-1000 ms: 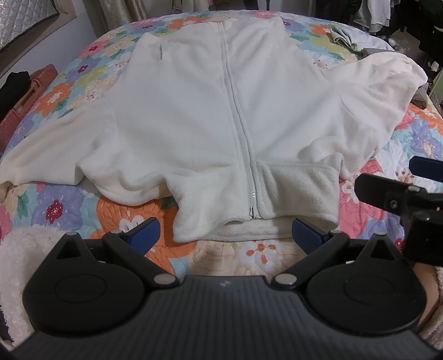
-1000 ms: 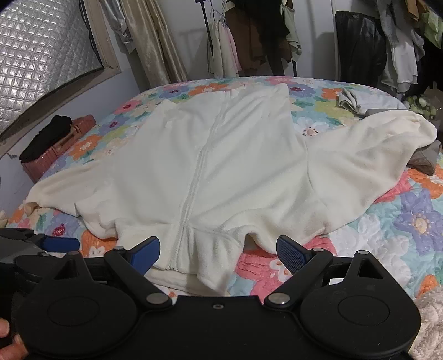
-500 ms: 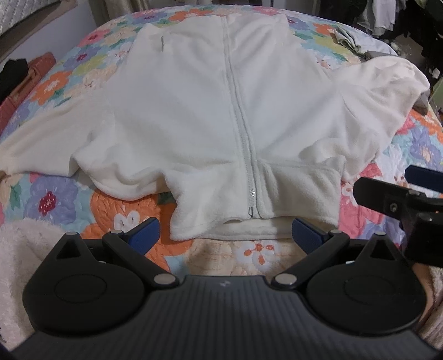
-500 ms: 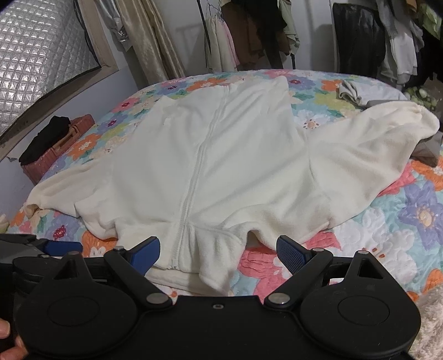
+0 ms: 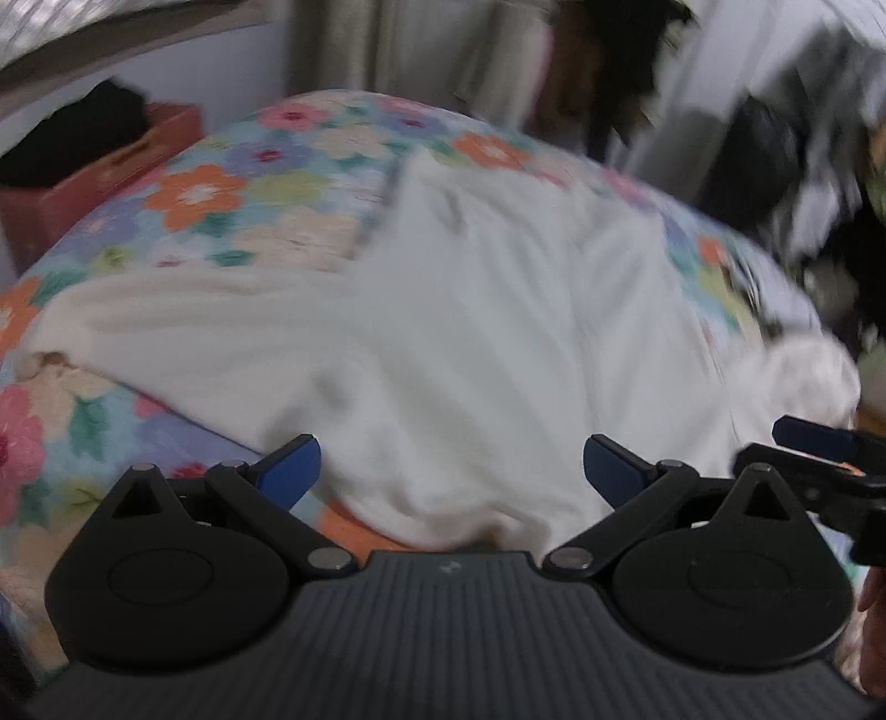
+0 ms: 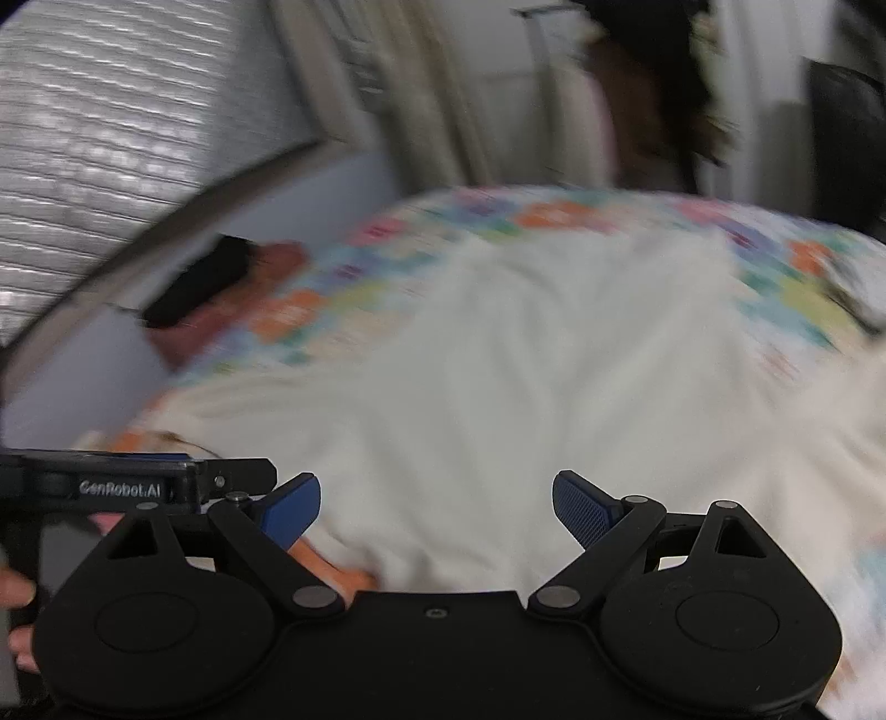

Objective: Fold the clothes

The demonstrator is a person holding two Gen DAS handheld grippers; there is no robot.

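Observation:
A cream fleece zip jacket (image 5: pixel 470 343) lies spread on a floral quilt (image 5: pixel 221 188), with one sleeve (image 5: pixel 166 327) stretched out to the left. Both views are motion-blurred. My left gripper (image 5: pixel 451 471) is open just above the jacket's near hem, with nothing between its blue fingertips. My right gripper (image 6: pixel 437 507) is also open and empty over the near part of the jacket (image 6: pixel 498 387). The right gripper's tip (image 5: pixel 814 437) shows at the right edge of the left wrist view. The left gripper's body (image 6: pixel 133 487) shows at the left of the right wrist view.
A reddish box (image 5: pixel 94 177) with a dark item (image 5: pixel 66 133) on it stands beside the bed at the left. Curtains (image 5: pixel 421 50) and hanging clothes (image 6: pixel 653 99) are behind the bed. A quilted panel (image 6: pixel 111 144) covers the wall at upper left. A person's fingers (image 6: pixel 16 598) hold the left gripper.
Both grippers have swung left and forward over the jacket, blurring the views. The zipper front that was centred now lies to the right. Both grippers stay open.

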